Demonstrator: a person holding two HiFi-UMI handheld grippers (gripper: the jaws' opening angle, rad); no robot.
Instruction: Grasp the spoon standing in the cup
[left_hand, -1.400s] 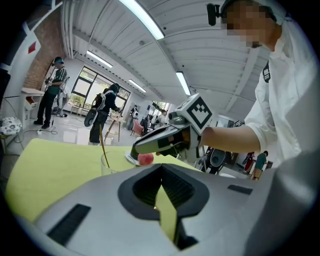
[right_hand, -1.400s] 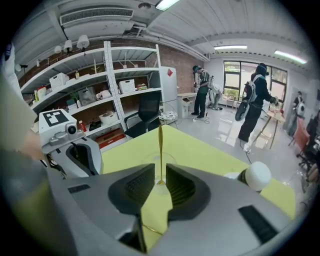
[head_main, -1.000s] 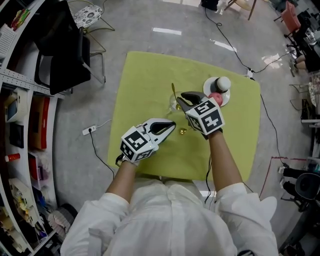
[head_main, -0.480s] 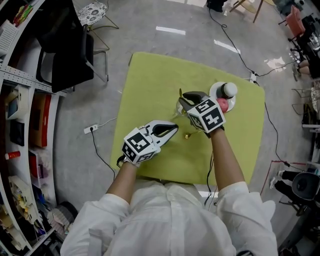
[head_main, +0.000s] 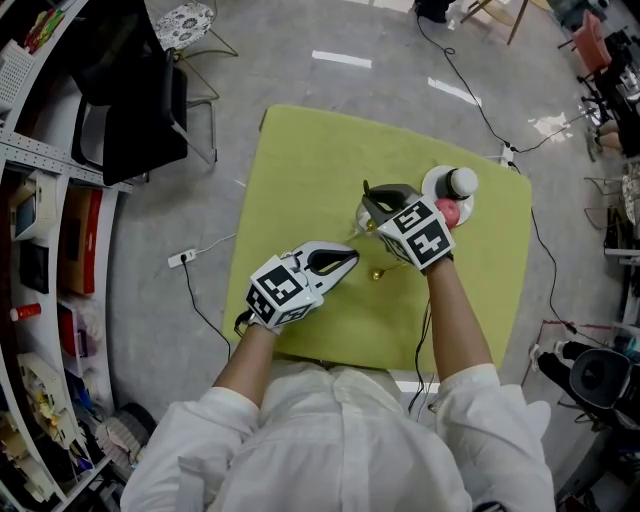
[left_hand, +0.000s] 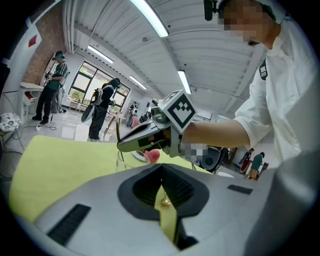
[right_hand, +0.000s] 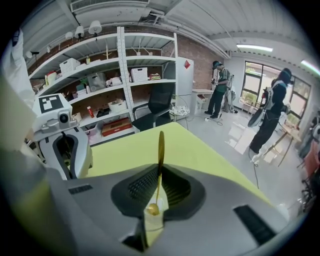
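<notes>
Right gripper clamped on gold spoon, room behind.
Right gripper (right_hand: 159, 172) jaws are closed together on the thin stem of the gold spoon (right_hand: 160, 145). The handle sticks up above the jaws, and a rounded gold end shows low in the gap between them. Yellow-green cloth (right_hand: 200, 150) lies beyond. Left gripper (right_hand: 67, 150) is at the left edge, over the cloth. Background: shelving (right_hand: 110, 75) with boxes, black chair (right_hand: 159, 107), two standing people (right_hand: 218, 90) by the windows at right.
</notes>
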